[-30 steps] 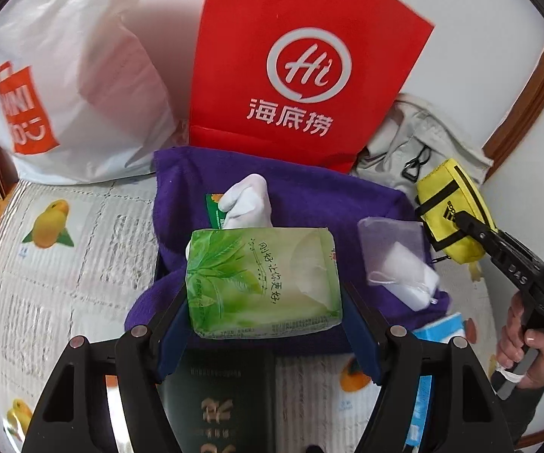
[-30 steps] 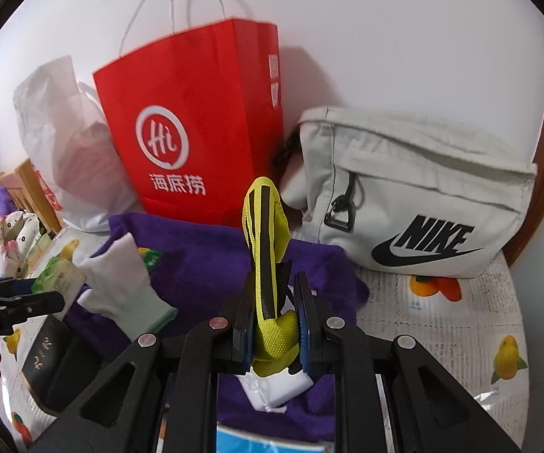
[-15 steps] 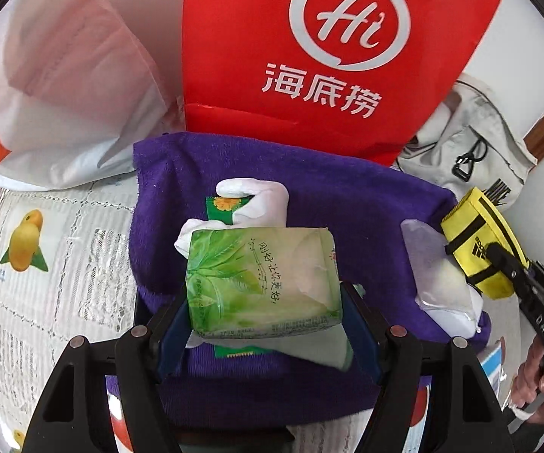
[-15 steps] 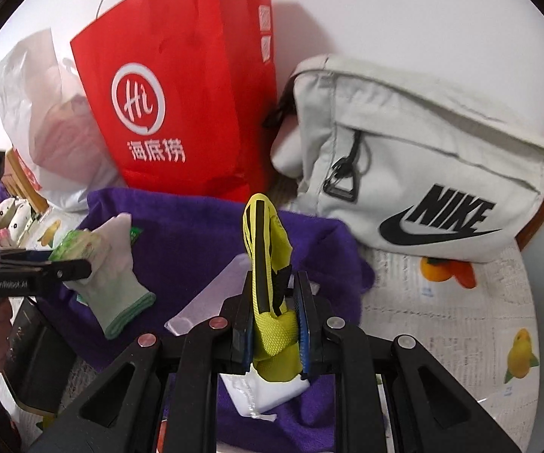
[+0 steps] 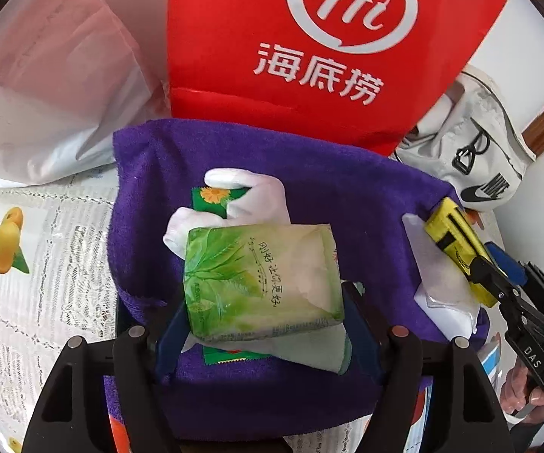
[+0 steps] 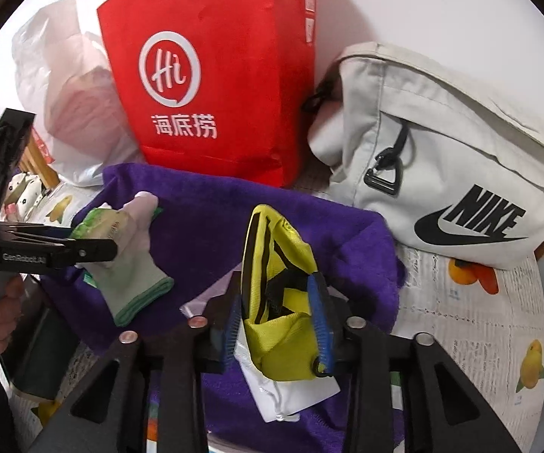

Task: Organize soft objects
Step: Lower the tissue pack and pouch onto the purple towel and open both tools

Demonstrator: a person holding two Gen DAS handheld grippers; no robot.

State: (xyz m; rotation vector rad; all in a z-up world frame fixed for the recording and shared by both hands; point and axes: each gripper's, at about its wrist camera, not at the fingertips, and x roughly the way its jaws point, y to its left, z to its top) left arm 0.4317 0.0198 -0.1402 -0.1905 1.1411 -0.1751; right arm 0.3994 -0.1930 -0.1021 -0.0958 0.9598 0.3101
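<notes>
Across the middle of the purple towel point(image 5: 340, 204), which lies on the table before the red paper bag point(image 5: 309, 56), both loads hang low over the cloth. Nearer its left edge, the left gripper point(image 5: 264, 324) clamps the green tissue pack point(image 5: 260, 279) by its short ends, long axis crosswise between the jaws, directly above the white glove point(image 5: 249, 196). Toward the right edge, the right gripper point(image 6: 277, 324) has just been opening; the yellow pouch point(image 6: 275, 264) stands between its parted blue pads point(image 6: 319, 317), long axis pointing away, resting on a clear packet point(image 6: 291, 392). Releasing seems due there.
</notes>
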